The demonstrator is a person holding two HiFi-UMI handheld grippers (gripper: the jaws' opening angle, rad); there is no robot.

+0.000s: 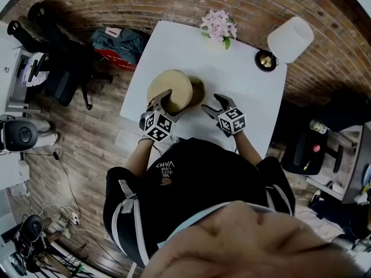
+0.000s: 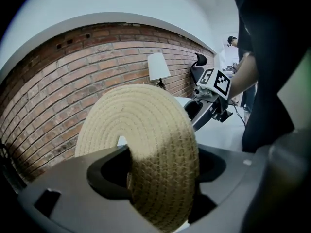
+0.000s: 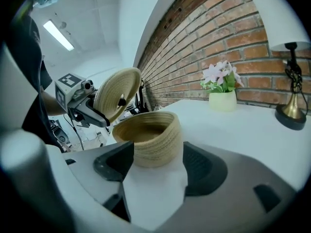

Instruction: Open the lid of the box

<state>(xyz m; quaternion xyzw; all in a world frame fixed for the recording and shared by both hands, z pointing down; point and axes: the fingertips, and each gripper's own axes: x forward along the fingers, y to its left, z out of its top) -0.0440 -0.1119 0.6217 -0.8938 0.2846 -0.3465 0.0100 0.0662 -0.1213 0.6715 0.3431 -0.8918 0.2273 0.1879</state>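
Note:
My left gripper (image 1: 168, 104) is shut on a round woven lid (image 1: 171, 88), which it holds tilted on edge above the white table (image 1: 243, 80). In the left gripper view the lid (image 2: 146, 144) stands edge-on between the jaws of the left gripper (image 2: 160, 178). The open woven box (image 1: 197, 91) sits on the table just right of the lid. My right gripper (image 1: 213, 104) is open just in front of the box. The right gripper view shows the empty box (image 3: 150, 137) ahead of the right gripper (image 3: 158, 174), with the lifted lid (image 3: 116, 93) beyond.
A pot of pink flowers (image 1: 218, 26) and a lamp (image 1: 287, 42) with a white shade stand at the table's far edge by the brick wall. An office chair (image 1: 64, 80) and a red bag (image 1: 119, 54) are on the floor to the left.

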